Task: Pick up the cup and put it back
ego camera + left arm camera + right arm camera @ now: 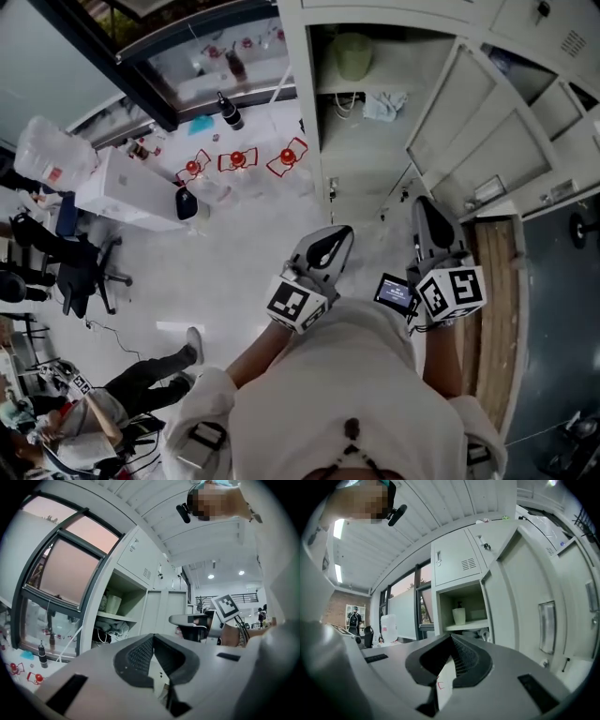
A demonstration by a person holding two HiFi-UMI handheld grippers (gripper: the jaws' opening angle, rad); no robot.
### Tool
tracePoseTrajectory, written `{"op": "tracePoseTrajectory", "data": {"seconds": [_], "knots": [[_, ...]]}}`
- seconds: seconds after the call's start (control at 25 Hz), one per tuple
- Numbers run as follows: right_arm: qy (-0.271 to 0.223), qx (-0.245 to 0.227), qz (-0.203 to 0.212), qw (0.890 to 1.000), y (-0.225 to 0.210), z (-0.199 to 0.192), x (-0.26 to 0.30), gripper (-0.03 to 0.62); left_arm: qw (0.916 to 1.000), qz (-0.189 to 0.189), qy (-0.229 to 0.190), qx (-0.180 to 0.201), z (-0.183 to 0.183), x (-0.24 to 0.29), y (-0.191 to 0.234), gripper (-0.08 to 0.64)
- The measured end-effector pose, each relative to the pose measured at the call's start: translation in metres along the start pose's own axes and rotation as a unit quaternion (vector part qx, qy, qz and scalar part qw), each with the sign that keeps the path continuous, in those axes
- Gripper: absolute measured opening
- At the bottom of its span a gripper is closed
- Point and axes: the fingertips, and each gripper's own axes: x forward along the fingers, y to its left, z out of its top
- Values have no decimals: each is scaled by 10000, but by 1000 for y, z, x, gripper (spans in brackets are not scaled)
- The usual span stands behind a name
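Note:
A pale green cup [352, 54] stands on the upper shelf of an open locker compartment [323, 122]; it also shows as the cup [113, 604] in the left gripper view and the cup [459, 616] in the right gripper view. Both grippers are held level in front of the person's chest, well short of the locker. My left gripper [330, 244] [152, 637] has its jaws together with nothing between them. My right gripper [429, 223] [451, 635] is shut and empty too. Each points roughly toward the locker.
The locker door [469, 122] hangs open to the right. A cloth and cables [382, 105] lie on the lower shelf. Red objects [237, 160] and a dark bottle [230, 111] are by the window. A water jug [47, 150] and a seated person [141, 380] are at left.

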Motion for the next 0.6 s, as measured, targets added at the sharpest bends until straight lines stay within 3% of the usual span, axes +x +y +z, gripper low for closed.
{"op": "tracePoseTrajectory", "data": {"seconds": [0.6], "knots": [[364,497,319,9976,51,-59,-149,25,9993,354,85,-33,-24,-80,-109,9]]}}
